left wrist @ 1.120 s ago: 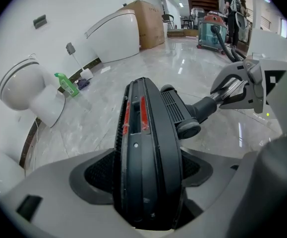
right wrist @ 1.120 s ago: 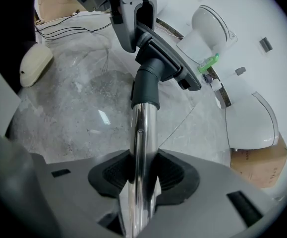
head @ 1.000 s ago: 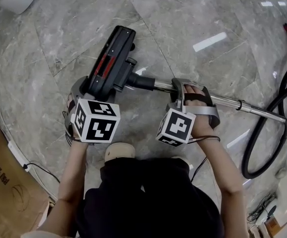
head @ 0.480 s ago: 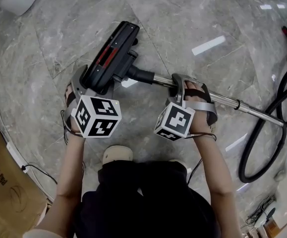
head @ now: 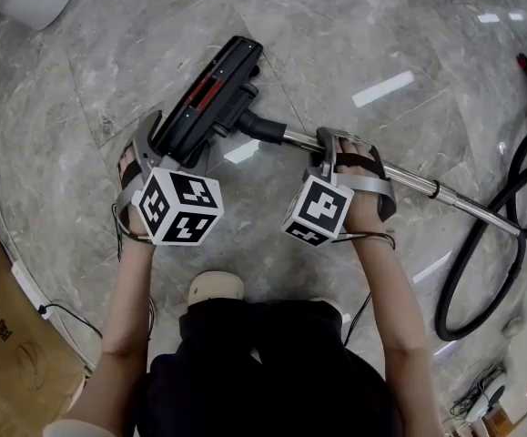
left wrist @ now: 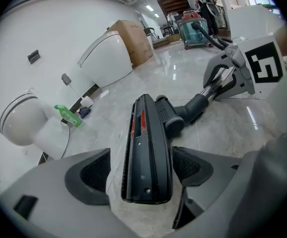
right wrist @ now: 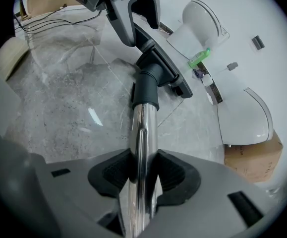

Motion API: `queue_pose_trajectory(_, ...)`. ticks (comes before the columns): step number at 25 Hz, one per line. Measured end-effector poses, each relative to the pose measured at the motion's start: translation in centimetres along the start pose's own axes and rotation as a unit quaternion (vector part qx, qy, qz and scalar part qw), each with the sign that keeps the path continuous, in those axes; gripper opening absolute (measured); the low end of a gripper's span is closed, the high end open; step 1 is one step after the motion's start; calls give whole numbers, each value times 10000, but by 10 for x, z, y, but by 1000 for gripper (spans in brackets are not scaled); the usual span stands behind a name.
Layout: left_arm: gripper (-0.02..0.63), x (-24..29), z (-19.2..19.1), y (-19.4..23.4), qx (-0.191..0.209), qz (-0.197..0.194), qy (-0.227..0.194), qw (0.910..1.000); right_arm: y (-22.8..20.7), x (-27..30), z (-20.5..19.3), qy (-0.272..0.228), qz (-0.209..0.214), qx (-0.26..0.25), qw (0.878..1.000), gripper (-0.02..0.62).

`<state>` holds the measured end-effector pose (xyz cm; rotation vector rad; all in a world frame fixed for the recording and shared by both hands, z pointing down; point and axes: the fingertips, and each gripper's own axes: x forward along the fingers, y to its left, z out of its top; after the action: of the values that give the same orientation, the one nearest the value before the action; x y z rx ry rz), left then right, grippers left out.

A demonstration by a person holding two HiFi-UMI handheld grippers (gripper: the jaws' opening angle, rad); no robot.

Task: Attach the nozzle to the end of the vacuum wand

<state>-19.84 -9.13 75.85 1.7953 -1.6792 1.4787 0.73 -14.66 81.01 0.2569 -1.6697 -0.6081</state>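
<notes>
The black floor nozzle lies on the marble floor with a red strip along its top. Its neck sits on the end of the chrome wand. My left gripper straddles the nozzle's near end, its jaws wide and shut on the head. In the left gripper view the nozzle runs away from the left gripper. My right gripper is shut on the wand a little behind the neck. The pads of the right gripper clamp the wand, and the nozzle lies beyond.
A black hose loops on the floor at the right. A cardboard box and a thin cable lie at the lower left. White toilets and a green bottle stand along the wall. My shoe is between the arms.
The nozzle and wand have slid away from me and a little right, and the nozzle has swung slightly. Both grippers went along, and their grips look the same.
</notes>
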Motion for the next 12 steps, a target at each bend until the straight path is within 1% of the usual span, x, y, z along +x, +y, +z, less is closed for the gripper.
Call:
queue_pose_trajectory(2, 376, -1, -1, -3, -92, -129, -9, 9999, 0, 1, 0, 1, 122, -18, 9999, 152)
queue_pose_trajectory(4, 376, -3, -1, -8, -279, -378, -51, 9989, 0, 2, 0, -32, 313, 24, 9995, 152)
queue_pose_trajectory(5, 377, -5, 0, -11, -379, -535, -76, 9978, -2, 2, 0, -52, 390, 75, 9992, 165)
queue_pose_trajectory(7, 379, -8, 2, -16, -526, -830, -122, 9951, -6, 3, -1, -70, 553, 144, 9983, 223)
queue_pose_trajectory(9, 379, -13, 5, -16, -615, -988, -186, 9930, -6, -2, 2, -164, 877, 151, 9959, 266)
queue_pose_trajectory(12, 379, -23, 11, -11, -748, -1085, -306, 9908, 3, -27, 14, -542, 1620, 336, 9847, 275)
